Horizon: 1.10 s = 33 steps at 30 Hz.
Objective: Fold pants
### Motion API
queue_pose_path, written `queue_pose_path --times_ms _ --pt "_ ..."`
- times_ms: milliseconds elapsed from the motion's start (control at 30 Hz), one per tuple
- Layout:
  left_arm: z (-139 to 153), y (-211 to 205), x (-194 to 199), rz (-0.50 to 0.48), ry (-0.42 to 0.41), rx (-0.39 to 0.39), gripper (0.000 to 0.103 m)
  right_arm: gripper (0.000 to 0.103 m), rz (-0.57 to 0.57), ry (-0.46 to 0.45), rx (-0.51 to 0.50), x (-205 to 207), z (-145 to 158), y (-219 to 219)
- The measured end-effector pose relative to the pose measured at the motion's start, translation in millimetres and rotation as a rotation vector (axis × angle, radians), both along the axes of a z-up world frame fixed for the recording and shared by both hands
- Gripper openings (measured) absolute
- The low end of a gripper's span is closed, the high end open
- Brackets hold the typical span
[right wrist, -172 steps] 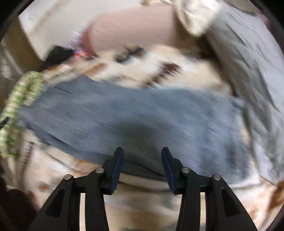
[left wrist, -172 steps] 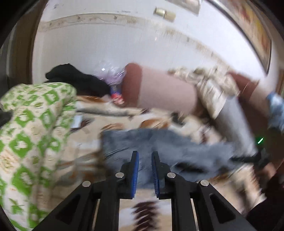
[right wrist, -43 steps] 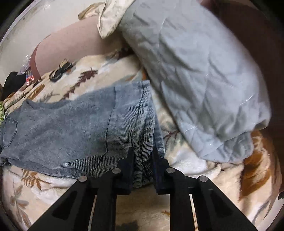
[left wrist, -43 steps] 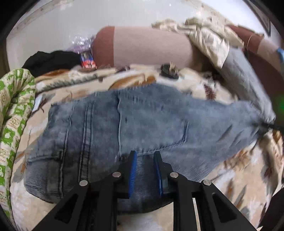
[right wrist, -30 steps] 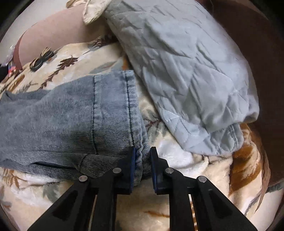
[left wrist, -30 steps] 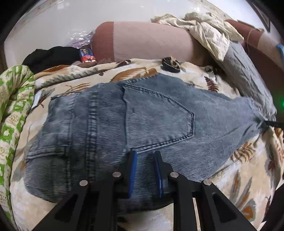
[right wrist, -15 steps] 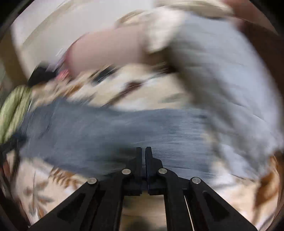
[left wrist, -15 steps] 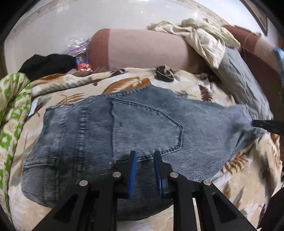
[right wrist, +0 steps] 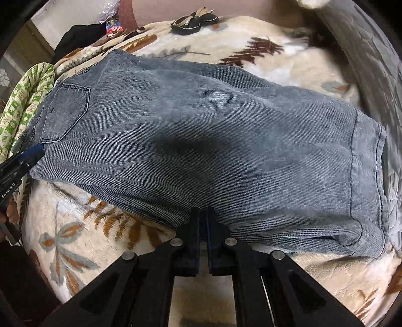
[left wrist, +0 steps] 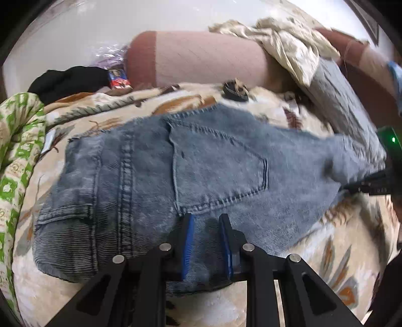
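Observation:
Grey-blue denim pants (left wrist: 201, 171) lie flat on a leaf-print blanket (left wrist: 334, 254), folded lengthwise, back pocket up, waist to the left and hems to the right. My left gripper (left wrist: 205, 226) is shut on the near edge of the pants by the seat. In the right wrist view the pants (right wrist: 226, 140) stretch from the pocket at left to the hems at right. My right gripper (right wrist: 203, 213) has its jaws closed at the near edge of the legs, mid-length; whether cloth is between them is not visible. The left gripper also shows in that view (right wrist: 27, 156).
A pink and brown bolster (left wrist: 201, 57) lies along the wall behind. A green-patterned quilt (left wrist: 17, 156) is bunched at left. A grey quilted cover (right wrist: 377, 50) lies at right. A black hair clip (right wrist: 193, 18) and black cloth (left wrist: 67, 80) rest at the back.
My right gripper has let go of the hem, shut, and moved left along the near edge to mid-leg. The hem now lies flat. My left gripper keeps its hold.

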<state>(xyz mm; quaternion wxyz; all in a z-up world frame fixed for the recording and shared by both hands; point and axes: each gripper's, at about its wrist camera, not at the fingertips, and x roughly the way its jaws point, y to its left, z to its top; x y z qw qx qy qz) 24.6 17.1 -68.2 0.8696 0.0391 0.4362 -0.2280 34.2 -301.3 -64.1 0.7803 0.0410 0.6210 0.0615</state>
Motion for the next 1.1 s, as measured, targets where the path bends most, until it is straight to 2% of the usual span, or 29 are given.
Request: queue_pose_path --times_ms 67,133,167,200,300,400,533,633,733,900,933,967,1000,1033,1100 --pt "14 0 2 -0.002 -0.041 -0.087 0.023 0.009 -0.015 -0.035 0.071 9 16 -1" --pt "22 -5 2 -0.017 -0.064 -0.139 0.023 0.021 -0.008 -0.153 0.14 20 42 1" --pt "25 -11 3 -0.033 -0.072 -0.157 0.023 0.04 -0.004 -0.201 0.16 28 51 4" --pt "26 -20 3 -0.051 -0.075 -0.165 0.023 0.054 0.002 -0.241 0.177 38 59 8" --pt "19 -41 3 -0.11 -0.044 -0.148 0.023 0.055 0.06 -0.281 0.232 88 60 29" --pt "11 -49 3 -0.138 -0.012 -0.121 0.023 0.055 0.11 -0.246 0.254 140 42 56" --pt "1 -47 10 -0.128 0.036 -0.096 0.023 0.055 0.13 -0.18 0.407 182 9 68" --pt "-6 -39 16 -0.103 0.064 -0.104 0.023 0.055 0.11 -0.134 0.468 196 -5 63" --pt "-11 -37 18 -0.1 0.078 -0.122 0.023 0.055 0.126 -0.041 0.546 209 -25 60" --pt "-18 -43 20 -0.111 0.072 -0.086 0.023 0.055 0.162 0.007 0.682 216 -32 58" --pt "-19 -42 21 -0.109 0.074 -0.088 0.023 0.054 0.18 0.008 0.693 216 -31 62" --pt "-20 -42 22 -0.107 0.077 -0.092 0.023 0.043 0.197 0.002 0.692 216 -30 67" --pt "-20 -42 22 -0.105 0.079 -0.095 0.023 0.018 0.215 -0.003 0.691 217 -28 73" --pt "-20 -41 23 -0.104 0.08 -0.096 0.023 0.007 0.225 -0.015 0.677 217 -24 79" --pt "-20 -42 23 -0.103 0.077 -0.091 0.023 0.004 0.221 -0.055 0.641 219 -14 87"
